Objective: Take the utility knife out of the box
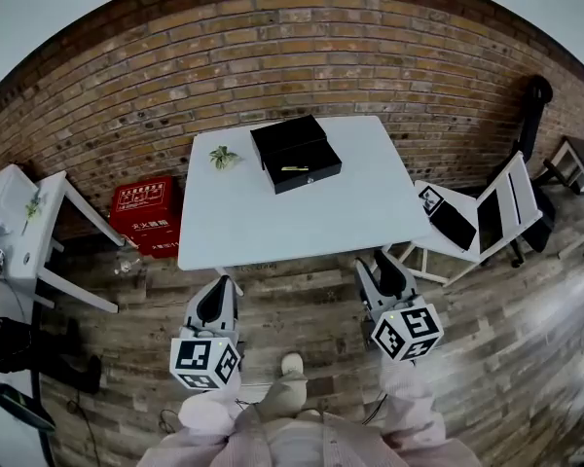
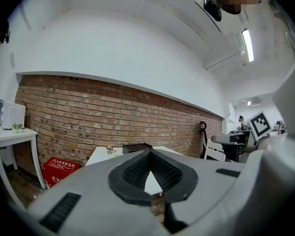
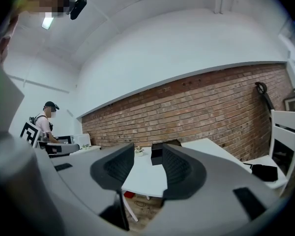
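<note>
1. Fingers (image 3: 179, 168) of your right gripper (image 3: 147, 150) stand apart, empty; your left gripper (image 2: 148, 154) is closed on nothing.
2. The slim yellowish utility knife (image 1: 294, 169) lies in the open black box (image 1: 287, 136) on the white table (image 1: 273, 222), well ahead.
3. Approach, then straddle its middle with the right jaws.

The counter (image 1: 273, 224) looked smooth, matt white; the box (image 1: 294, 154) matt black. The wall (image 1: 175, 76) was rough brick, the floor (image 1: 302, 295) worn wooden planks.
</note>
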Demonstrator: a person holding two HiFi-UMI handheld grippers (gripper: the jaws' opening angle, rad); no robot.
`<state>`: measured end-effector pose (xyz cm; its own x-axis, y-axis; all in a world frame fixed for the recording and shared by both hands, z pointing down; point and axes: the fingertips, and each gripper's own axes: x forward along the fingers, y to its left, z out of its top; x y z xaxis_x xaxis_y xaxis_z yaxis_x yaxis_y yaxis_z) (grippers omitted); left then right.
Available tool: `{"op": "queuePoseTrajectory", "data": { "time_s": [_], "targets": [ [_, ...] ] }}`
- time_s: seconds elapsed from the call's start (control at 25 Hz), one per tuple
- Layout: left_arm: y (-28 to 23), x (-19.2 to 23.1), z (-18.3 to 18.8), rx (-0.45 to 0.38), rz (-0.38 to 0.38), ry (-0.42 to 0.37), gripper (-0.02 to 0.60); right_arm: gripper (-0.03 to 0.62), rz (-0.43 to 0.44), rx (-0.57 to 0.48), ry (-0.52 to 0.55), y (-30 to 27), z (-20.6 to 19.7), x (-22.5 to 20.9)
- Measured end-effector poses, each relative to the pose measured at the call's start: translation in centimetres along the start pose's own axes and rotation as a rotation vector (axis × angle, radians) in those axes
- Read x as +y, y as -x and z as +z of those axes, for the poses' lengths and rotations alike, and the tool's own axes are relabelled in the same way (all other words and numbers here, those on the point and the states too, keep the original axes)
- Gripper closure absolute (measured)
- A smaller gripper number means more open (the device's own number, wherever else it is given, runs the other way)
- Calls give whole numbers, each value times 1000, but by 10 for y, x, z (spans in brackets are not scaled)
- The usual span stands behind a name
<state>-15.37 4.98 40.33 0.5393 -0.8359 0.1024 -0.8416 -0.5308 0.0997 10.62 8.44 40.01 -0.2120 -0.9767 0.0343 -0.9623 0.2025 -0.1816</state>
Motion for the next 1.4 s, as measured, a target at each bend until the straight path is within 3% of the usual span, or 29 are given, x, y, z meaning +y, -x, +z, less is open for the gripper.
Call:
{"op": "queuePoseTrajectory", "data": {
  "time_s": [0.64,1.04,1.4],
  "targets": [
    [-104,43,10,9,-66,15,589,434,-29,24,-4,-95,3,-22],
    [-133,61,-2,44,-49,50,589,434,-29,59,-5,-131,-3,-35],
    [-196,73,-8,73,-24,77,589,434,16,108,-13,-199,-11,-68]
  ]
}}
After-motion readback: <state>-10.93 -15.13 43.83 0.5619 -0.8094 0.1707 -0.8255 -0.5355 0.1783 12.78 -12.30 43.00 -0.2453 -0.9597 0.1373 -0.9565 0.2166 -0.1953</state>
